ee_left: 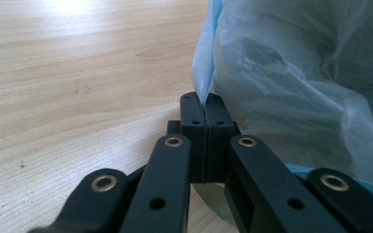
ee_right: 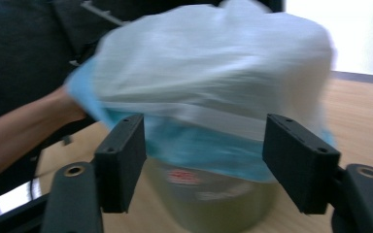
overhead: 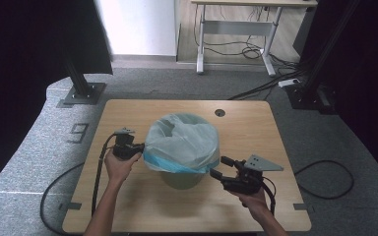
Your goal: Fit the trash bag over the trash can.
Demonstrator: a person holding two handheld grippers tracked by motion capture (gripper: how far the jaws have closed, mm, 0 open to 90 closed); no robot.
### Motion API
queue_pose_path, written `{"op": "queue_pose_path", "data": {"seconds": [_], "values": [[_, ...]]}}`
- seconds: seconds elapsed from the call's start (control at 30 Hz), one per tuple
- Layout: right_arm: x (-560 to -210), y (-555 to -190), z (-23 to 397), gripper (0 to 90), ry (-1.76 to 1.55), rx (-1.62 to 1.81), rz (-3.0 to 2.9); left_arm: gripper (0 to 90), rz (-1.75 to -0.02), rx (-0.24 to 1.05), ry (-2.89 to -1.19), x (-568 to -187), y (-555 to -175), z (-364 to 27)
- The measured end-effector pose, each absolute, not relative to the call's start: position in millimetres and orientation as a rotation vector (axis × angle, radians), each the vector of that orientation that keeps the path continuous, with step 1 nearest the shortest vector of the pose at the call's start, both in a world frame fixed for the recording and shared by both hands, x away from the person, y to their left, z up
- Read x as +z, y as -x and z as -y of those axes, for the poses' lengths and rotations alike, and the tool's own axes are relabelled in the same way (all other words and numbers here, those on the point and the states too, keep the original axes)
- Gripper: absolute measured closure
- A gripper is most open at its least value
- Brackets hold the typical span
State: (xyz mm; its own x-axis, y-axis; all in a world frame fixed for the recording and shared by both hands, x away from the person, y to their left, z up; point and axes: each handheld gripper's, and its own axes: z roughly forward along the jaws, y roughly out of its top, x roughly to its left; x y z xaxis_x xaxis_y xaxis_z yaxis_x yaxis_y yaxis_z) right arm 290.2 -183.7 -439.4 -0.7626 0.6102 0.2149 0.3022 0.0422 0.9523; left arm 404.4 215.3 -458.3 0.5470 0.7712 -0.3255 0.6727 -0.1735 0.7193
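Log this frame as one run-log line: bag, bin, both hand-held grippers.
left hand-held gripper: shut on bag edge | right hand-held gripper: open, holding nothing | bag: draped over bin rim | bin: upright on table

The wooden worktop (overhead: 256, 128) has a small round hole (overhead: 220, 112) near its far edge. It stands on grey carpet (overhead: 29, 147) marked with a number nine (overhead: 78, 132). Beyond, cables (overhead: 256, 51) trail under a white desk frame (overhead: 236, 27).
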Motion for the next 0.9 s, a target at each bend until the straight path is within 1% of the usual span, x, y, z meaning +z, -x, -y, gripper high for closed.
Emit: {"op": "queue_pose_path", "data": {"seconds": [0.1, 0.33, 0.37, 0.4, 0.43, 0.5, 0.53, 0.57, 0.6, 0.63, 0.67, 0.7, 0.73, 0.77, 0.83, 0.87, 0.9], "values": [[-440, -287, 174, 29.1, -0.909, 1.752, -2.087, 89.0, -1.169, 0.139, -1.902, -458, -403, -214], [-441, -286, 159, 27.1, -0.988, 1.679, -2.075, 89.0, -1.163, 0.137, -1.905, -455, -402, -214], [-440, -285, 154, 28.0, -0.998, 1.615, -2.059, 88.9, -1.164, 0.135, -1.905, -455, -402, -214], [-441, -286, 153, 30.0, -1.009, 1.598, -2.056, 88.9, -1.165, 0.134, -1.904, -455, -402, -215], [-441, -286, 153, 30.0, -1.009, 1.598, -2.056, 88.9, -1.164, 0.133, -1.905, -455, -402, -215], [-442, -287, 152, 37.7, -1.023, 1.603, -2.047, 88.9, -1.162, 0.132, -1.905, -455, -401, -215], [-442, -286, 152, 49.9, -1.012, 1.609, -2.031, 88.9, -1.161, 0.133, -1.907, -455, -401, -214], [-442, -286, 152, 49.9, -1.012, 1.609, -2.031, 88.9, -1.162, 0.133, -1.909, -455, -401, -214], [-442, -286, 152, 56.0, -1.004, 1.624, -2.031, 88.9, -1.162, 0.135, -1.908, -455, -401, -215], [-442, -286, 152, 60.0, -0.995, 1.633, -2.038, 88.9, -1.162, 0.135, -1.905, -455, -401, -215], [-443, -286, 151, 66.8, -0.988, 1.633, -2.046, 88.9, -1.163, 0.135, -1.903, -455, -401, -215], [-443, -286, 151, 66.8, -0.988, 1.633, -2.046, 88.9, -1.164, 0.136, -1.901, -454, -401, -216], [-443, -286, 151, 72.9, -0.977, 1.64, -2.052, 88.9, -1.162, 0.138, -1.898, -454, -400, -216], [-443, -286, 151, 72.9, -0.977, 1.64, -2.052, 89.0, -1.162, 0.138, -1.898, -454, -400, -216], [-445, -286, 150, 78.5, -0.967, 1.645, -2.059, 88.9, -1.163, 0.139, -1.895, -453, -400, -217], [-446, -286, 150, 83.3, -0.961, 1.659, -2.063, 89.0, -1.163, 0.14, -1.894, -453, -400, -217], [-446, -286, 150, 83.3, -0.961, 1.659, -2.063, 89.0, -1.164, 0.139, -1.893, -453, -400, -217]]}}
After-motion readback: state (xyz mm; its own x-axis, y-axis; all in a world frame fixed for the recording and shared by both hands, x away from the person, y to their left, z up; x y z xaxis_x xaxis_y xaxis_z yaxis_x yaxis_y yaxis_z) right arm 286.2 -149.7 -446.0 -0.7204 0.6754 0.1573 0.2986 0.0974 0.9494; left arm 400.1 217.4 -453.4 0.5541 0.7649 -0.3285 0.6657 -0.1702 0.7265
